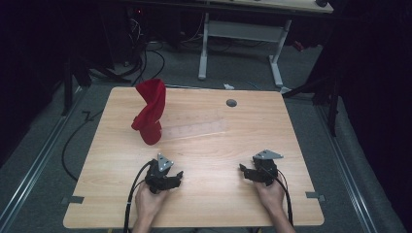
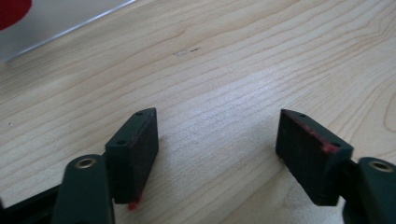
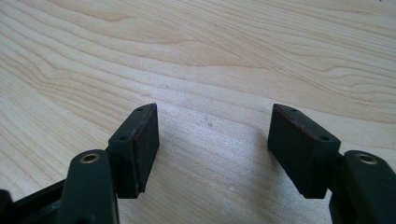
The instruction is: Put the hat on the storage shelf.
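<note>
Resting low over the near part of the desk (image 1: 204, 145), the person's two hands come in from the near edge, each wrapped around a gripper. The desk is a light wooden slab with rounded corners and a small grey round cap (image 1: 231, 103) near the middle of its far edge.

Toward the far left corner stands the red cloth (image 1: 150, 112), twisted and heaped upright on the left end of a clear flat sheet (image 1: 197, 128) that lies across the desk's middle. The cloth is well apart from both grippers.

The left hand (image 1: 148, 201) holds the left gripper (image 1: 179, 176) near the near edge, left of centre, its jaws aimed to the right and slightly away from the person. The right hand (image 1: 271, 196) holds the right gripper (image 1: 243, 170) right of centre, its jaws aimed left, toward the other gripper. A grey three-cornered plate sits on top of each, and a black cable trails back past each wrist.

The left gripper view shows its jaws spread wide with bare wood between them, a red smear along the inner pad (image 2: 308, 133) of one jaw, and a corner of the clear sheet (image 2: 60, 21) with a sliver of the red cloth (image 2: 11, 9) at the upper left. The right gripper view shows its jaws equally wide over wood grain, holding nothing.
</note>
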Motion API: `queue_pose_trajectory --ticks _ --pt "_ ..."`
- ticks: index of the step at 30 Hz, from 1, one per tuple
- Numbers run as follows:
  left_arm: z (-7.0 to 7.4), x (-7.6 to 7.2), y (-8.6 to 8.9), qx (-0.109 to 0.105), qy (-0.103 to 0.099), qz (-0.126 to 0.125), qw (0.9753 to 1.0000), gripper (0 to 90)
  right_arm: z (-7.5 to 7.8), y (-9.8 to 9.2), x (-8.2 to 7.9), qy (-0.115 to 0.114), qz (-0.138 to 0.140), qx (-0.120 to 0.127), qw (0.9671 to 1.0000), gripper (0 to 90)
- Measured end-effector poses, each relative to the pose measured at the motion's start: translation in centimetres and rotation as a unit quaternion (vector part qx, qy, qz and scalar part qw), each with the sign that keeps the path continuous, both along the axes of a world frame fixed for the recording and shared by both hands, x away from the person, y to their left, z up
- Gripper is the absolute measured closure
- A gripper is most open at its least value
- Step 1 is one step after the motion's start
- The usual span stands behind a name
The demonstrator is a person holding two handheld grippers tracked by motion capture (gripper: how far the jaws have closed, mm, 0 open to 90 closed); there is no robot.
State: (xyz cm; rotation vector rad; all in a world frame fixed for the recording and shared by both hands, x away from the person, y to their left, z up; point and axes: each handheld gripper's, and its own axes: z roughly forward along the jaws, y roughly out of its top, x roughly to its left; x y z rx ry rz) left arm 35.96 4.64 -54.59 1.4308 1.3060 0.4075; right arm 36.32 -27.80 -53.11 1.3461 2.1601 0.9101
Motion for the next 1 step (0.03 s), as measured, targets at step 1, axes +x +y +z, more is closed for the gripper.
queue_pose_trajectory --ticks 1 --pt "0.00 -0.01 0.00 -0.001 0.000 -0.001 1.0000 28.4 0.00 0.00 0.00 0.000 0.000 0.000 1.0000 34.0"
